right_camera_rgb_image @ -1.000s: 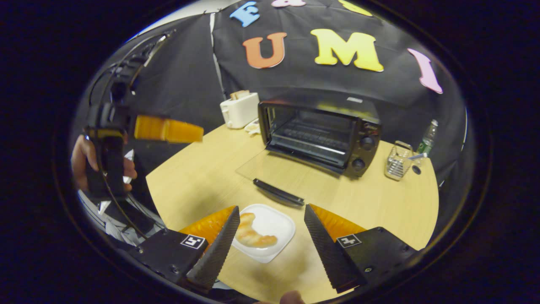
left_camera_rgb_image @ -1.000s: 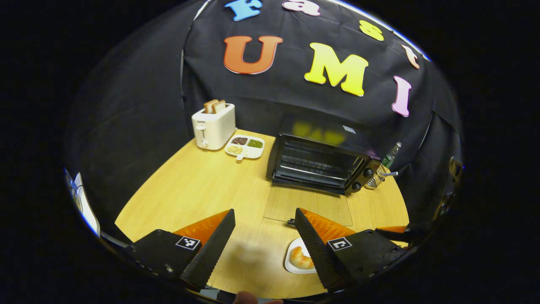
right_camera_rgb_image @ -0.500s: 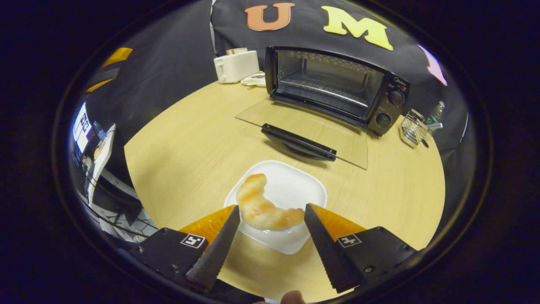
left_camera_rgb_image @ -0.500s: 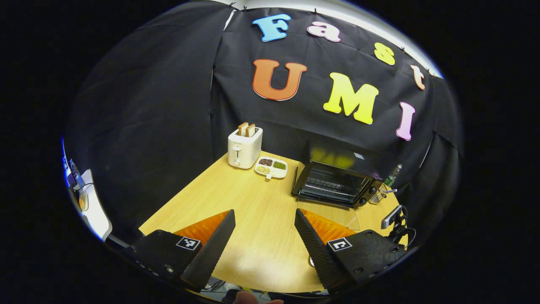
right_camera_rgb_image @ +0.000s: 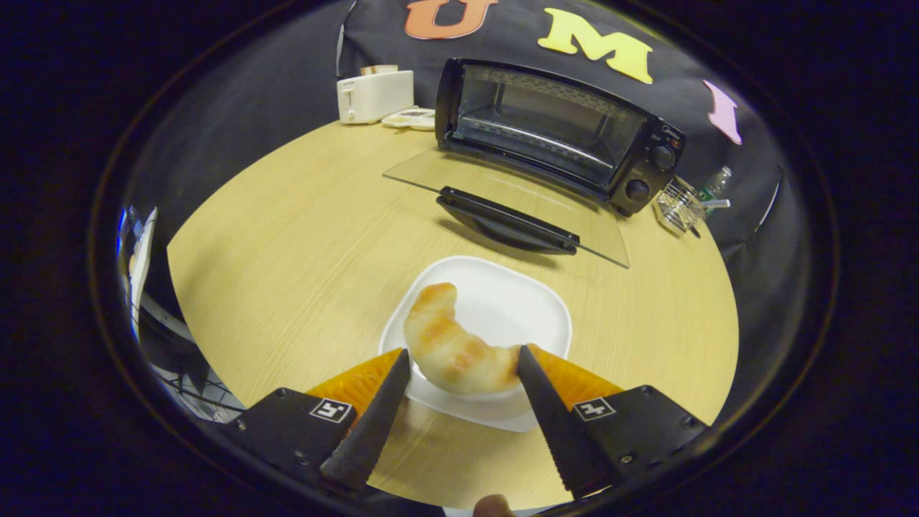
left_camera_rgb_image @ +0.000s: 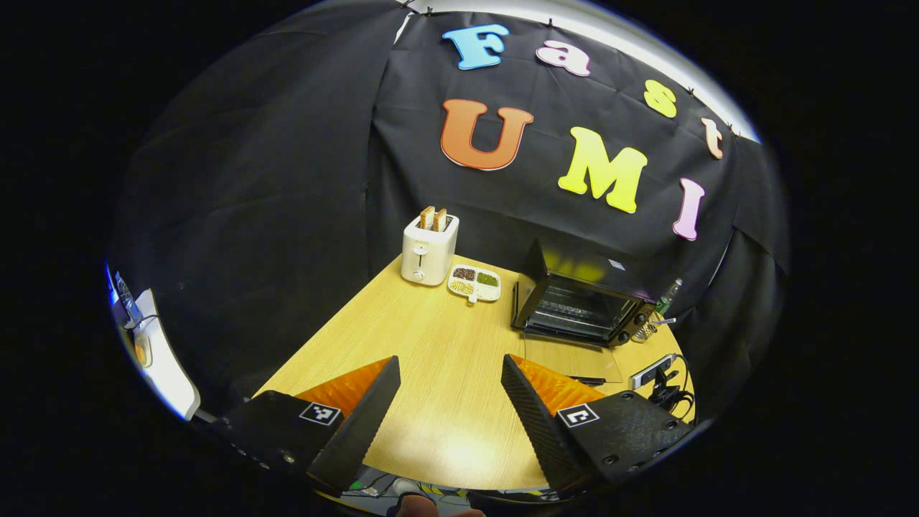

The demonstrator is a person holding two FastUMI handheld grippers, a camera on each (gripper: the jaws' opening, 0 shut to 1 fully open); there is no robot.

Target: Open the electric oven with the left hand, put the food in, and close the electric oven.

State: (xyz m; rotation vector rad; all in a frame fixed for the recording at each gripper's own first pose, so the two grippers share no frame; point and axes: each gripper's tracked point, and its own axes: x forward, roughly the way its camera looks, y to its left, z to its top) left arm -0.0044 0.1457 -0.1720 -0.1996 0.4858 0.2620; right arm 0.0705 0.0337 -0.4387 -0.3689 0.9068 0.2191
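Table (right_camera_rgb_image: 301, 237), light wood, carried everything. Electric oven (right_camera_rgb_image: 553, 136) sat at 12 o'clock in the right gripper view, door (right_camera_rgb_image: 502, 197) dropped flat onto the table w/ its dark handle (right_camera_rgb_image: 508, 224) toward the camera; cavity and rack were visible. In the left gripper view the oven (left_camera_rgb_image: 578, 309) was at approx 2 o'clock, well off. White toaster (left_camera_rgb_image: 428, 251) w/ two slices up stood at 12, a divided dish (left_camera_rgb_image: 474, 283) just beside it, btwn toaster and oven. Wire holder (right_camera_rgb_image: 678, 208) and bottle (right_camera_rgb_image: 714, 188) were right of the oven.

White plate (right_camera_rgb_image: 495, 309) lay just in front of the door handle. Croissant (right_camera_rgb_image: 452, 348) rested on the plate's near edge.

Right tool (right_camera_rgb_image: 463, 373) was spread around the croissant; right finger looked to touch it, left finger apart, not clamped. Left tool (left_camera_rgb_image: 449, 388) was released, nothing btwn fingers, hovering over bare table well apart from the oven.
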